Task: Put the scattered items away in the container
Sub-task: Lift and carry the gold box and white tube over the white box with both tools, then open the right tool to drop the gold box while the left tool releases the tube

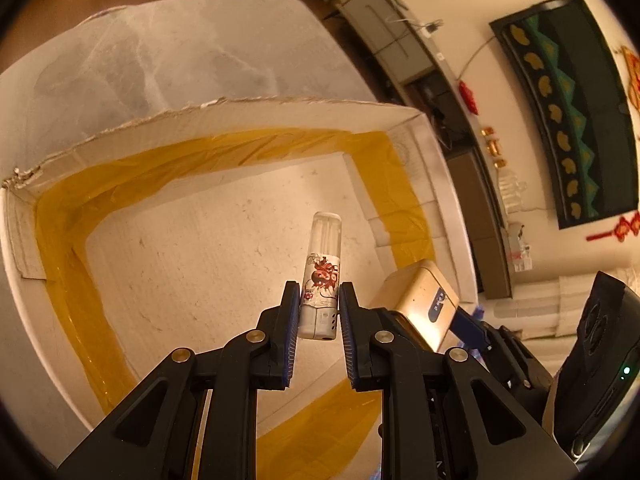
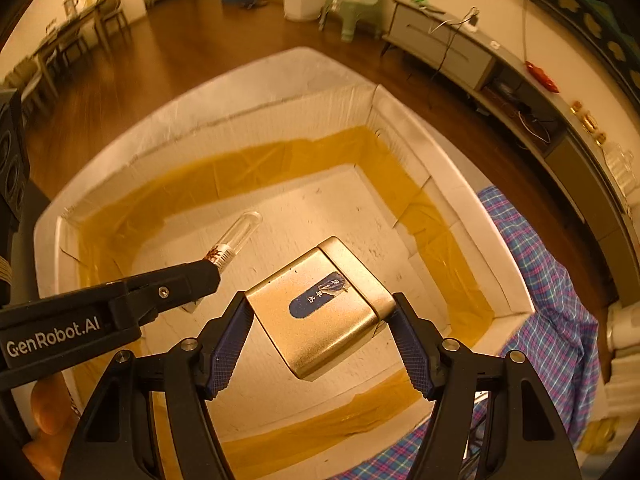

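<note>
Lighter [image 1: 320, 280] upright, clear end pointing away.

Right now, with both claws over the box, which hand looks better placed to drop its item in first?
Probably the left. Its claw holds the small clear tube over bare box floor. The right claw grips the gold case, also above the box, though it is bulkier.

Two held items over the open box

The box [image 2: 456, 216] sits on the table [image 2: 280, 64], a cloth [image 2: 552, 300] just beside its right wall. Over the box floor, the left gripper [image 1: 319, 304] holds a tube [image 1: 322, 276] left of the case [image 2: 320, 304] clamped in the right gripper [image 2: 324, 344].
</note>
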`<action>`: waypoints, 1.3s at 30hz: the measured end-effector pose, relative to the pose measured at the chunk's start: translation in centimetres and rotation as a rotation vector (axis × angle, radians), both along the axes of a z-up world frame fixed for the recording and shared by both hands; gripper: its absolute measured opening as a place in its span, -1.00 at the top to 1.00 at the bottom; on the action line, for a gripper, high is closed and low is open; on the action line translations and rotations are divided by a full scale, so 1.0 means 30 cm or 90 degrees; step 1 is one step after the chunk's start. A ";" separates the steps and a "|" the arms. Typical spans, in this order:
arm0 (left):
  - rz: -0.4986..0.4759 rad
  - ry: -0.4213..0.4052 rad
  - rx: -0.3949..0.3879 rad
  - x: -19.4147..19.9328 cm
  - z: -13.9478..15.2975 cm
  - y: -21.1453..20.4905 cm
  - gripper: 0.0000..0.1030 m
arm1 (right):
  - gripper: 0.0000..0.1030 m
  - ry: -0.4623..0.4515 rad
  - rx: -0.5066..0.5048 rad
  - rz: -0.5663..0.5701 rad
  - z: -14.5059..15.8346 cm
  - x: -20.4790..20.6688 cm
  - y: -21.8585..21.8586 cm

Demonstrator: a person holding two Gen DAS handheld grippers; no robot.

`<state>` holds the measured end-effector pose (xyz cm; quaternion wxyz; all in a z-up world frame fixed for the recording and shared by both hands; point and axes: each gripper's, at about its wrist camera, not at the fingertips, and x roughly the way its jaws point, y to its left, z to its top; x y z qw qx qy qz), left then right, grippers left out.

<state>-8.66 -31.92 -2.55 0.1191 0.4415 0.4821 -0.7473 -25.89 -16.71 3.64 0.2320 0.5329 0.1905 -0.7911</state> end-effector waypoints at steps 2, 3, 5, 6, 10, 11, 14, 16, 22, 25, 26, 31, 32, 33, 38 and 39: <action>0.006 -0.015 0.009 -0.007 -0.019 -0.002 0.60 | -0.36 -0.017 0.021 0.010 -0.025 -0.019 -0.006; 0.009 -0.021 0.013 -0.010 -0.026 -0.003 0.60 | -0.36 -0.024 0.030 0.015 -0.035 -0.026 -0.007; 0.012 -0.029 0.021 -0.017 -0.040 -0.005 0.60 | -0.36 -0.039 0.047 0.026 -0.056 -0.039 -0.010; 0.013 -0.033 0.025 -0.021 -0.047 -0.005 0.60 | -0.36 -0.047 0.058 0.031 -0.068 -0.048 -0.010; 0.015 -0.046 0.036 -0.031 -0.071 -0.006 0.60 | -0.36 -0.066 0.098 0.039 -0.111 -0.079 -0.019; 0.016 -0.049 0.037 -0.032 -0.078 -0.006 0.60 | -0.36 -0.067 0.106 0.039 -0.118 -0.087 -0.022; 0.015 -0.059 0.038 -0.037 -0.095 -0.006 0.60 | -0.36 -0.071 0.119 0.038 -0.130 -0.101 -0.026; 0.012 -0.060 0.037 -0.041 -0.103 -0.006 0.60 | -0.36 -0.072 0.123 0.035 -0.135 -0.108 -0.029; -0.011 -0.053 0.049 -0.052 -0.117 0.005 0.61 | -0.36 -0.073 0.122 0.015 -0.142 -0.115 -0.019; -0.026 -0.048 0.053 -0.055 -0.117 0.016 0.54 | -0.36 -0.064 0.124 0.005 -0.133 -0.109 -0.011; -0.027 -0.046 0.052 -0.051 -0.113 0.017 0.47 | -0.37 -0.064 0.119 -0.001 -0.126 -0.107 -0.004; -0.041 -0.028 0.050 -0.036 -0.087 0.018 0.24 | -0.37 -0.056 0.096 -0.016 -0.069 -0.082 0.027; -0.044 -0.024 0.045 -0.029 -0.078 0.021 0.22 | -0.37 -0.054 0.091 -0.019 -0.059 -0.075 0.031; -0.046 -0.020 0.041 -0.023 -0.069 0.025 0.20 | -0.37 -0.052 0.087 -0.022 -0.048 -0.065 0.039; -0.051 0.005 0.029 0.013 -0.027 0.040 0.19 | -0.37 -0.038 0.058 -0.034 -0.012 -0.020 0.088; -0.051 0.010 0.023 0.023 -0.018 0.044 0.19 | -0.37 -0.036 0.050 -0.035 -0.008 -0.011 0.093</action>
